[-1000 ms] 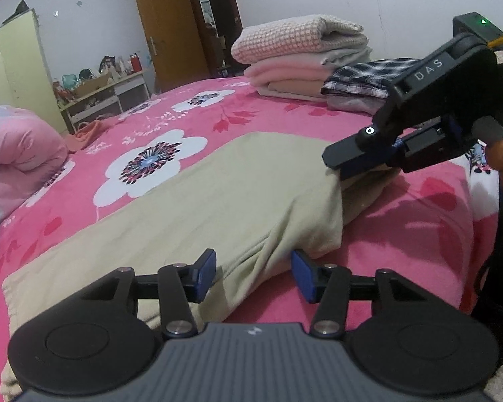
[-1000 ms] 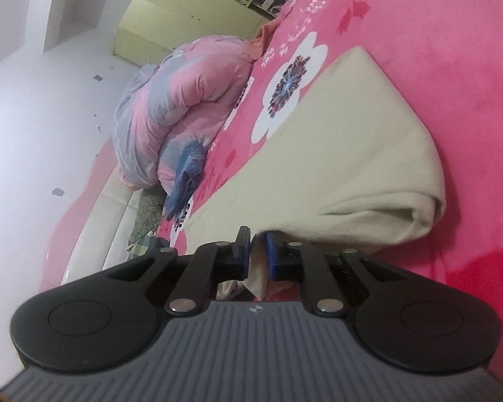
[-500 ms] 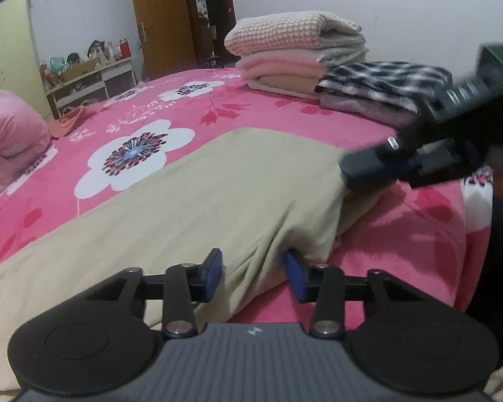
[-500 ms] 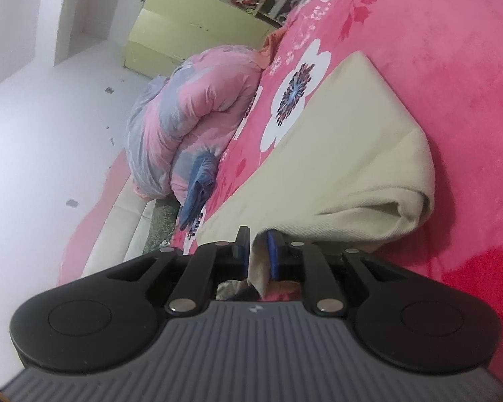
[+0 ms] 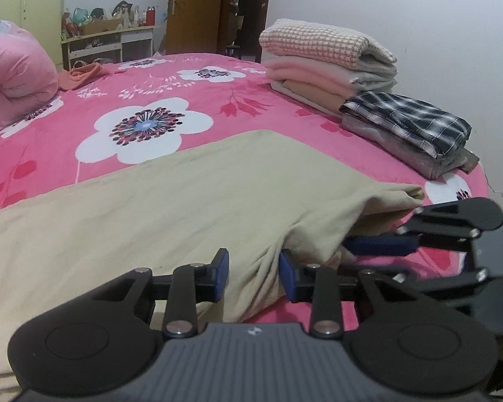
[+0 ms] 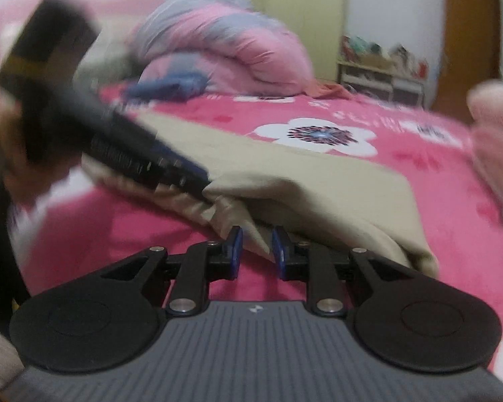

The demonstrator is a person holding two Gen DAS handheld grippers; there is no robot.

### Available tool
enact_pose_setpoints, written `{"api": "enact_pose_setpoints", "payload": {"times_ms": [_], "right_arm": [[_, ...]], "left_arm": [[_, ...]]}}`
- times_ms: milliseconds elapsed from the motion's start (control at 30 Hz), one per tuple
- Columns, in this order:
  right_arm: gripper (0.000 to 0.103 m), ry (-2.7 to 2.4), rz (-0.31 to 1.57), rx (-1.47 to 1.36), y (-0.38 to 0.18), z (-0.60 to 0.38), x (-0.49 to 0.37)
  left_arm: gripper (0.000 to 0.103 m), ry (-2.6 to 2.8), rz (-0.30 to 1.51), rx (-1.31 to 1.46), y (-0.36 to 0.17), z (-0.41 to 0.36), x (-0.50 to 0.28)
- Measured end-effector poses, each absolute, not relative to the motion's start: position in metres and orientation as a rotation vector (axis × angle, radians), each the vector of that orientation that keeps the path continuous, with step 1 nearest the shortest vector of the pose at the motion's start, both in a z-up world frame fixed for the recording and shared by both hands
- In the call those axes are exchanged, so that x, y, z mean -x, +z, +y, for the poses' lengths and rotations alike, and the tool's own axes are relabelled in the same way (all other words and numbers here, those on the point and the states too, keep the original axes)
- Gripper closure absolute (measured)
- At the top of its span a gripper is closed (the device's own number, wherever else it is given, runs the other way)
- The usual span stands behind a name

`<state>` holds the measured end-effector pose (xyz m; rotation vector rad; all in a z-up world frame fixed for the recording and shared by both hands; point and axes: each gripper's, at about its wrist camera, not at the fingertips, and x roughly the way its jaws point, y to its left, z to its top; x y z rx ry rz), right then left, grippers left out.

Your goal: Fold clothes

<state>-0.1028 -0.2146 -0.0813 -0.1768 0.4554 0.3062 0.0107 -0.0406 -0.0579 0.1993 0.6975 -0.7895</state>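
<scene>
A beige garment (image 5: 171, 201) lies spread on the pink flowered bed (image 5: 191, 77), its near right corner folded over. My left gripper (image 5: 254, 276) is shut on a bunch of the garment's near edge. In the blurred right wrist view it reaches in from the left, its tips on the beige garment (image 6: 318, 187). My right gripper (image 6: 256, 253) is level at the same edge and its jaws are opening. A peak of cloth stands between the pads with gaps on both sides. In the left wrist view the right gripper (image 5: 362, 251) lies side-on, poking under the fold.
A stack of folded pink and cream clothes (image 5: 328, 60) and a folded plaid pile (image 5: 409, 124) sit at the bed's far right by the wall. A rolled pink quilt (image 5: 13, 77) lies at the left. An orange garment (image 5: 84, 73) lies at the far edge.
My right gripper rolled from sideways to level and came down beside the left one, its jaws parting from the cloth. The left jaws narrowed onto the bunched edge and shifted a little.
</scene>
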Motion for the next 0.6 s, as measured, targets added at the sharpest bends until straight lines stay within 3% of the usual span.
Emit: {"api": "enact_pose_setpoints", "payload": {"times_ms": [133, 200, 300, 467, 600], "right_arm": [[0.085, 0.322, 0.442, 0.260, -0.086, -0.207, 0.101], [0.098, 0.311, 0.416, 0.242, -0.084, -0.208, 0.103], [0.103, 0.336, 0.382, 0.117, -0.072, -0.222, 0.113], [0.103, 0.371, 0.479, -0.076, -0.089, -0.246, 0.115], [0.103, 0.366, 0.453, -0.188, -0.085, -0.260, 0.122]], "left_arm": [[0.061, -0.790, 0.694, -0.191, -0.059, -0.039, -0.011], [0.058, -0.789, 0.688, -0.185, -0.059, -0.036, -0.011], [0.054, -0.797, 0.680, -0.165, -0.056, -0.030, -0.010], [0.053, -0.798, 0.673, -0.187, -0.057, -0.028, -0.009], [0.053, -0.798, 0.673, -0.170, -0.056, -0.027, -0.009]]}}
